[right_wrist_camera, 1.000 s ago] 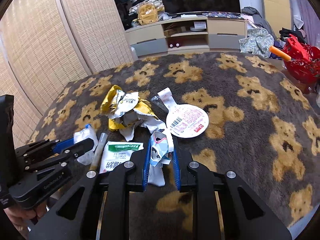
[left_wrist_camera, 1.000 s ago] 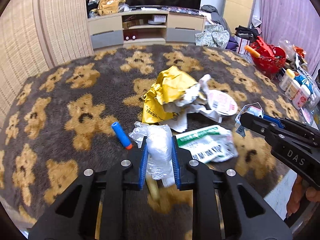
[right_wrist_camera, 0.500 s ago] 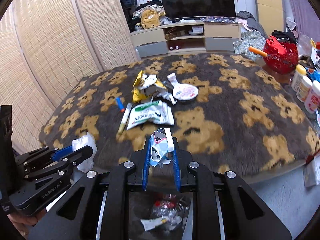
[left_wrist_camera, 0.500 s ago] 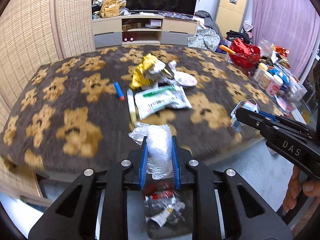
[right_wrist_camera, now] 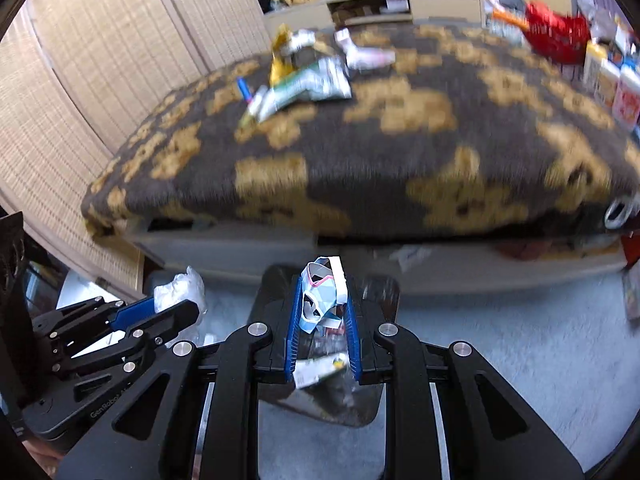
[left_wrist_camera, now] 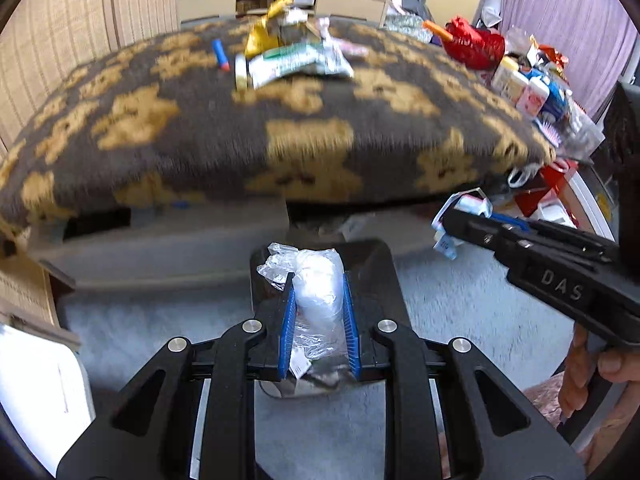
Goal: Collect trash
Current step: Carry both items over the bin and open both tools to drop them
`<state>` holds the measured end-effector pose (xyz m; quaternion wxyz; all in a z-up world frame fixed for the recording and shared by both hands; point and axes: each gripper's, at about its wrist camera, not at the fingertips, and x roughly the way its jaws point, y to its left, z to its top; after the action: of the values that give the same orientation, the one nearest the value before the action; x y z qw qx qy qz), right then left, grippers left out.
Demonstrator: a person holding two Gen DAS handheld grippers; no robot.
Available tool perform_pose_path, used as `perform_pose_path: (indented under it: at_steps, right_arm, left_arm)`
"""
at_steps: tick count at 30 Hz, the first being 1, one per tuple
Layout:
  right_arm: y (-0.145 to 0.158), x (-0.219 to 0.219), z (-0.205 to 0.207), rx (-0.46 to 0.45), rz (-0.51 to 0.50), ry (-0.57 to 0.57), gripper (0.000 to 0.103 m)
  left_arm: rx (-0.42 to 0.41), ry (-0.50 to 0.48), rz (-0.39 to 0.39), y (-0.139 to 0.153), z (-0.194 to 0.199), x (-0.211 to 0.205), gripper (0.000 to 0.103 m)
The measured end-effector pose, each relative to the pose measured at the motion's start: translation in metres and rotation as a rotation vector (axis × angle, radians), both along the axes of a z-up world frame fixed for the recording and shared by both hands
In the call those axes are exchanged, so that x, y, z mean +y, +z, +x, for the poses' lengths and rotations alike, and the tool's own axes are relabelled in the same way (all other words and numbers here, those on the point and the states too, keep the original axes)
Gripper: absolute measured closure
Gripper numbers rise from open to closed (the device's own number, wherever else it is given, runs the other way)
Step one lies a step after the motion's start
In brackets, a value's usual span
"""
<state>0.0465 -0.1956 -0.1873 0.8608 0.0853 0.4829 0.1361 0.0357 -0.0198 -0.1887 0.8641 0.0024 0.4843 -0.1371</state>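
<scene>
- The left gripper [left_wrist_camera: 319, 320] has its jaws drawn narrow on a crumpled clear plastic bag [left_wrist_camera: 314, 284], which bulges up past the blue pads and hangs a little below them.
- The right gripper [right_wrist_camera: 322, 312] has its jaws narrow on a folded pale paper wrapper [right_wrist_camera: 320, 294] with pink and blue print, sticking up above the pads.
- Directly below and just ahead of both sets of jaws sits the dark trash bin [right_wrist_camera: 384, 292] on the floor, with scraps already in it.
- Both pieces look very light and soft. The bag should be slippery and springy, likely to cling to a pad on release; the wrapper is stiffer along its creases and should drop cleanly.
- A grip across the bunched middle suits both, as held now.
- More trash lies well beyond the jaws on the bear-patterned blanket [left_wrist_camera: 200, 132]: a green-and-white packet [left_wrist_camera: 296, 62], a yellow foil bag [left_wrist_camera: 260, 36] and a blue cap-like piece [left_wrist_camera: 220, 53].
- The packet and foil look thin and crinkly; pinch a raised fold, not a flat face.
</scene>
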Motion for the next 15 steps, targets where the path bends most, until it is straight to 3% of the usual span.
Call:
perform_pose_path:
  at_steps: [5,15]
  right_arm:
    - [-0.038,0.007,-0.003,0.076,-0.011,0.001,0.082]
    - [-0.071,0.018,0.002,0.137,-0.055,0.028,0.082]
  left_arm:
    - [0.063,0.004,0.005,-0.032,-0.004,0.001,0.083]
    - [0.170,0.001,0.005,-0.089,-0.003,-0.002,0.083]
